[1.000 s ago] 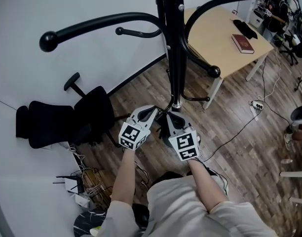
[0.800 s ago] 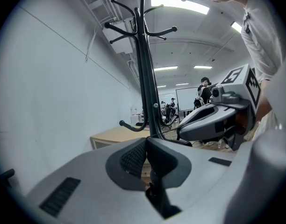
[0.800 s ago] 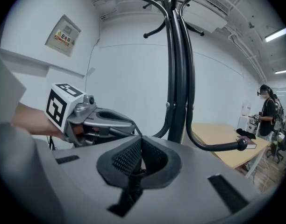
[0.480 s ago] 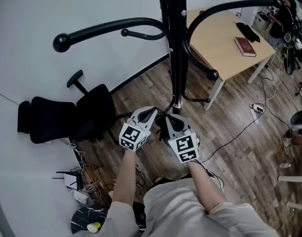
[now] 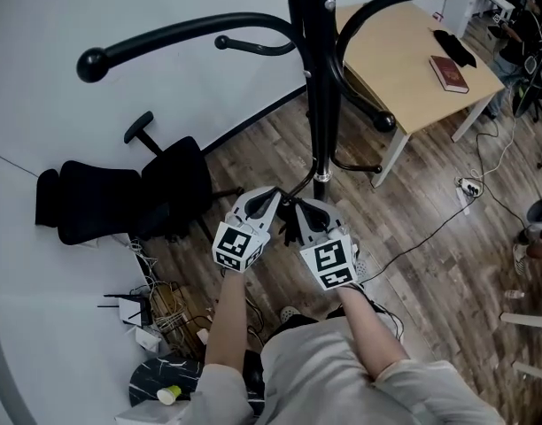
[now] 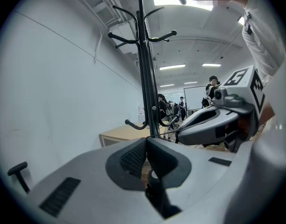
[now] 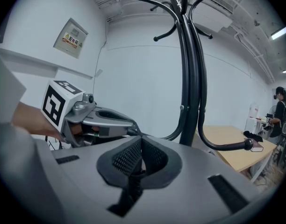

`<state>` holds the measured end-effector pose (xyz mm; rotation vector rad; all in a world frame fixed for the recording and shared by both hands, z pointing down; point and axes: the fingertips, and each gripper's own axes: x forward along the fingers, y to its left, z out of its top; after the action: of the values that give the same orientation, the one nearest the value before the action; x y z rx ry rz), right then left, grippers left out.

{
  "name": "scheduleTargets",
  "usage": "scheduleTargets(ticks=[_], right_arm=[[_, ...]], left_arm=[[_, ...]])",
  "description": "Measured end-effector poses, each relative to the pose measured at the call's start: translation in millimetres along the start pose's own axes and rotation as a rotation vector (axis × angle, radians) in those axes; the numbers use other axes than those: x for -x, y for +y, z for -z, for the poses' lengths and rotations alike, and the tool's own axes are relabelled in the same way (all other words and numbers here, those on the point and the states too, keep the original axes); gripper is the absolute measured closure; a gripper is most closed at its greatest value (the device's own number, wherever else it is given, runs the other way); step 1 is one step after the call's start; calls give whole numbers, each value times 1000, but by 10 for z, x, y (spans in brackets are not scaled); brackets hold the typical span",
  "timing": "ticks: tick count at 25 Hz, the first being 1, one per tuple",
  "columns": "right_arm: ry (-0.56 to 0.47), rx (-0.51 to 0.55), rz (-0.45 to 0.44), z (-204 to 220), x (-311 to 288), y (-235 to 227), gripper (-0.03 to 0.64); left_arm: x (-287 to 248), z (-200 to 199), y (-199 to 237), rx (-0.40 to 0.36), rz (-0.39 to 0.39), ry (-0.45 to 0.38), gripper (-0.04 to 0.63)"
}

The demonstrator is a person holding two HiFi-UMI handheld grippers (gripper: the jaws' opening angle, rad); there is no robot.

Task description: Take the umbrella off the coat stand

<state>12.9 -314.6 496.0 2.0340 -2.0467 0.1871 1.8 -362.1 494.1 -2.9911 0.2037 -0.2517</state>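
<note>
Both grippers sit low and side by side in front of me, noses aimed at the coat stand (image 5: 317,78) pole near its base. My guess is they're parked together like that because neither has anything to work on yet.

L gripper (image 5: 271,197): pads (image 6: 133,157) pressed together, nothing between them that I can make out. R gripper (image 5: 299,209): same, pads (image 7: 126,158) closed flat on each other, no object pinched.

Umbrella: can't find it in any of the 3 views. The long hook with the ball end (image 5: 91,64) is bare, and so are the upper hooks (image 6: 118,37) in the L gripper view and the ones in the R gripper view. There's a dark bit (image 5: 291,227) between the 2 noses in the head view. Could be a stand leg, could be something else, can't tell.

The stand is upright on the wood floor, close to the white wall. A black office chair (image 5: 120,197) is off to its left. A light wood table (image 5: 386,60) with a red book (image 5: 448,73) is behind it on the right, well clear of the grippers.

Judgement: the task isn't visibly under way. I'd need to locate the umbrella before opening either jaw
</note>
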Motion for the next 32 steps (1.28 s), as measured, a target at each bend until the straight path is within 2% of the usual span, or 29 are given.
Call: scheduleTargets(ticks=[6, 9, 18, 25, 32], right_arm=[[-6, 19, -33, -44, 29, 120, 607], [-25, 69, -40, -85, 64, 184, 607], [-59, 103, -76, -185, 174, 320, 607], [-54, 96, -72, -95, 278, 325, 607], [-39, 66, -13, 82, 394, 227, 607]], left_arm=[[166, -22, -26, 16, -49, -2, 571], [276, -79, -67, 21, -56, -17, 571], [513, -163, -174, -20, -103, 15, 571], [543, -104, -379, -14, -57, 49, 571], [499, 5, -601, 6, -48, 52, 571]])
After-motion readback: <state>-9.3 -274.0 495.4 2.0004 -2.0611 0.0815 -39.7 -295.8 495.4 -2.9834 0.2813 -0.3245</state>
